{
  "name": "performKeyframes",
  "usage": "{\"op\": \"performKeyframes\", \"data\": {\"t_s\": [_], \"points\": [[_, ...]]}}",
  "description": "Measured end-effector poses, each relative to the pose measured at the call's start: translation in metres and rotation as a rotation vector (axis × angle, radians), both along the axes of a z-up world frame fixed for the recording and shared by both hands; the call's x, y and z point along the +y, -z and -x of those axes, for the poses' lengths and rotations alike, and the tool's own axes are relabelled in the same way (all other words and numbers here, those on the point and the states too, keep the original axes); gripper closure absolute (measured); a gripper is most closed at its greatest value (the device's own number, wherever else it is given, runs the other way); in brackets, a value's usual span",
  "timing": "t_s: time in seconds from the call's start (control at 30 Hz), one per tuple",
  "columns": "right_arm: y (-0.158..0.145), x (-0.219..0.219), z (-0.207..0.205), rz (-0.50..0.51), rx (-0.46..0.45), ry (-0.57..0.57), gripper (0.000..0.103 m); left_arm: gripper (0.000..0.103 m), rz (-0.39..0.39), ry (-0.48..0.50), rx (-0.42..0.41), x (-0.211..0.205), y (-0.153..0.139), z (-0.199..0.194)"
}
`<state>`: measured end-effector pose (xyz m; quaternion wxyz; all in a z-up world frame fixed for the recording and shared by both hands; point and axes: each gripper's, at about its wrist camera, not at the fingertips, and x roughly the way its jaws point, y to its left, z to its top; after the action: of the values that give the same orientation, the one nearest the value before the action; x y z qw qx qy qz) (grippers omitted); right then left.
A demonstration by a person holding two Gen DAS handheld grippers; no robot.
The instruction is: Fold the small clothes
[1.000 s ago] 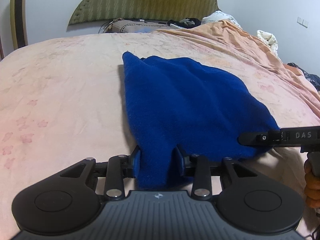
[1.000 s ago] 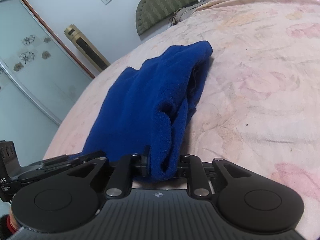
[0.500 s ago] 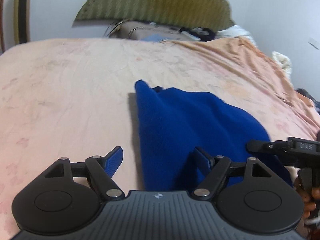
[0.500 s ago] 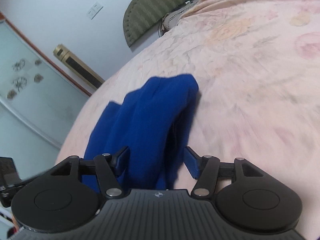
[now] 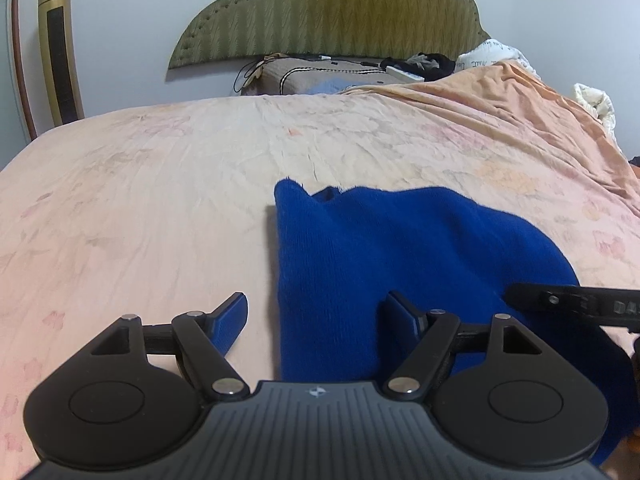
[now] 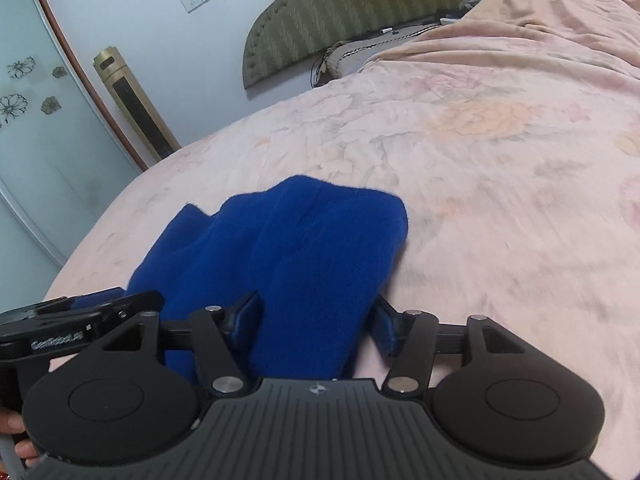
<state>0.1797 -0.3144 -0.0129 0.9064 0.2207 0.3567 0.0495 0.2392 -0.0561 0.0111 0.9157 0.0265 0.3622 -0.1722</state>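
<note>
L gripper (image 5: 316, 320) fingers spreading wide w/ blue knit garment (image 5: 400, 256) lying between; R gripper (image 6: 316, 320) jaws opening, garment edge between, pads not pressing.

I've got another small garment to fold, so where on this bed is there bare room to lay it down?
The bedspread is bare left of the blue garment, and bare beyond it as far as the pillow. In the right wrist view it is also bare right of the garment. The crowded parts are the near edge, where both grippers are, and the cluttered headboard end.
</note>
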Motion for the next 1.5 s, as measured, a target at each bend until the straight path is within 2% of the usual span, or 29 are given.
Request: {"op": "performKeyframes", "data": {"t_s": [0.13, 0.27, 0.4, 0.53, 0.7, 0.97, 1.1, 1.5], "points": [[0.001, -0.001, 0.026, -0.063, 0.005, 0.02, 0.03, 0.027, 0.002, 0.0, 0.004, 0.004, -0.001, 0.014], [-0.001, 0.006, 0.052, -0.065, 0.002, 0.022, 0.029, 0.024, -0.002, -0.007, 0.001, 0.008, -0.001, 0.032], [-0.004, 0.022, 0.077, 0.021, -0.005, 0.022, 0.023, 0.024, 0.004, -0.032, -0.015, 0.013, 0.001, 0.053], [-0.008, 0.041, 0.096, 0.121, -0.015, 0.015, 0.009, 0.023, 0.012, -0.054, -0.037, 0.018, 0.001, 0.078], [-0.009, 0.062, 0.107, 0.251, -0.01, 0.006, 0.004, 0.021, -0.012, -0.086, -0.055, 0.023, 0.007, 0.11], [-0.006, 0.085, 0.126, 0.349, -0.013, -0.005, 0.0, 0.018, 0.017, -0.138, -0.041, 0.044, 0.018, 0.143], [-0.002, 0.096, 0.134, 0.4, -0.011, -0.019, 0.0, 0.007, -0.003, -0.142, -0.063, 0.048, 0.023, 0.156], [-0.006, 0.111, 0.147, 0.468, -0.016, -0.018, 0.0, 0.007, -0.001, -0.179, -0.045, 0.065, 0.021, 0.17]]}}
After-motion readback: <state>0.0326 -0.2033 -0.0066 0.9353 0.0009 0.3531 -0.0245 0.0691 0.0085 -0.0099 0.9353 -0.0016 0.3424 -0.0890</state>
